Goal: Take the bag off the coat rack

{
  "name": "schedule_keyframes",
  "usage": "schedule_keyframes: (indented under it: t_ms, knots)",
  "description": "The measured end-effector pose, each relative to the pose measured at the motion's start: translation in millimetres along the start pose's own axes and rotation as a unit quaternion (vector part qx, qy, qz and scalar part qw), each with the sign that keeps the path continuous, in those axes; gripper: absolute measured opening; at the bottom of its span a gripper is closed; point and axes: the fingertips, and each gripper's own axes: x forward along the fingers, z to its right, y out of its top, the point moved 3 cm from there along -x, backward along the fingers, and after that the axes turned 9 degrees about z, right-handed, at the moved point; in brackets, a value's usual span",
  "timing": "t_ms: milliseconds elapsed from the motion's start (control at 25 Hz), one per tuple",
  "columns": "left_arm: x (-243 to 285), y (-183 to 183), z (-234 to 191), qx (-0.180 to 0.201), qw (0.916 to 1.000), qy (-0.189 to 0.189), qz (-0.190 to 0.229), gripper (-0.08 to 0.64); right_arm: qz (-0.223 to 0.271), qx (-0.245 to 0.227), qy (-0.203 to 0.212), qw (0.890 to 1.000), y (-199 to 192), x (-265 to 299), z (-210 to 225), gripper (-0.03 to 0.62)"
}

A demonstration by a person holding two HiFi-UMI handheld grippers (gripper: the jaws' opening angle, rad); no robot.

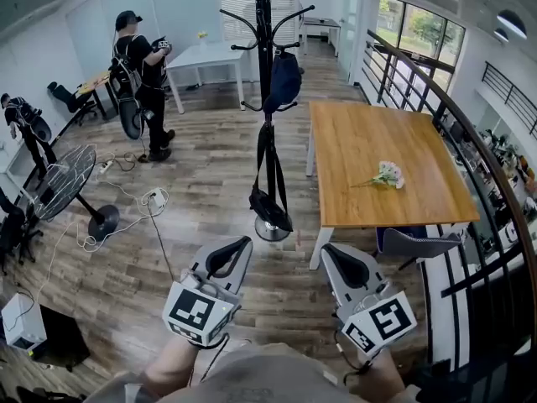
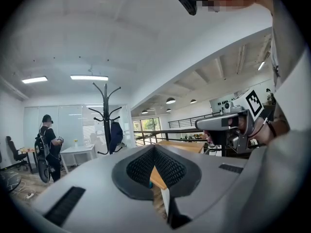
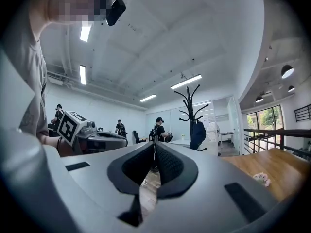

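Observation:
A black coat rack (image 1: 264, 49) stands on the wood floor ahead of me. A dark blue bag (image 1: 283, 82) hangs from one of its arms. A black bag (image 1: 270, 210) dangles lower on long straps, near the rack's base. Both grippers are low and close to me, well short of the rack. My left gripper (image 1: 237, 248) is shut and empty, and so is my right gripper (image 1: 336, 254). The left gripper view shows the rack (image 2: 106, 118) and the blue bag (image 2: 115, 136) far off. The right gripper view shows the same rack (image 3: 190, 108) and blue bag (image 3: 198, 135) in the distance.
A wooden table (image 1: 369, 141) with a bunch of flowers (image 1: 388, 175) stands right of the rack, with a grey chair (image 1: 411, 243) at its near end. A railing (image 1: 436, 116) runs along the right. To the left are a floor fan (image 1: 63, 183), cables, a person (image 1: 143, 74) and a white table (image 1: 205, 55).

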Motion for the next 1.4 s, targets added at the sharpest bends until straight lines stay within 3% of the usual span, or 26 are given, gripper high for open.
schedule_keyframes:
  t_ms: [120,200,440,880,1200,1400]
  knots:
    - [-3.5,5.2,-5.9,-0.013,0.9988,0.038,0.029,0.017,0.013,0.007,-0.018,1.0,0.6,-3.4,5.9,0.051]
    - [-3.8,3.2,-10.4,-0.014,0.9978,0.055,0.035,0.136,0.012,0.009,-0.022,1.0,-2.6,-3.2,9.4,0.175]
    - [-2.8,-15.2,-24.3,-0.017,0.9967,0.079,0.012,0.17,-0.011,0.019,-0.023,0.999,-26.0,6.7,18.4,0.189]
    - [41.6,-65.3,-94.9,-0.061,0.9957,0.069,-0.01,0.17,-0.061,0.015,-0.036,0.997,-75.4,79.8,49.6,0.19]
    - [102.6,-99.2,-181.5,-0.079,0.9952,0.048,-0.033,0.17,-0.064,0.023,-0.046,0.997,-104.7,181.8,93.5,0.196]
    - [146.7,-119.4,-232.3,-0.075,0.9957,0.02,-0.05,0.17,-0.091,0.024,-0.063,0.994,-131.4,245.8,121.6,0.196]
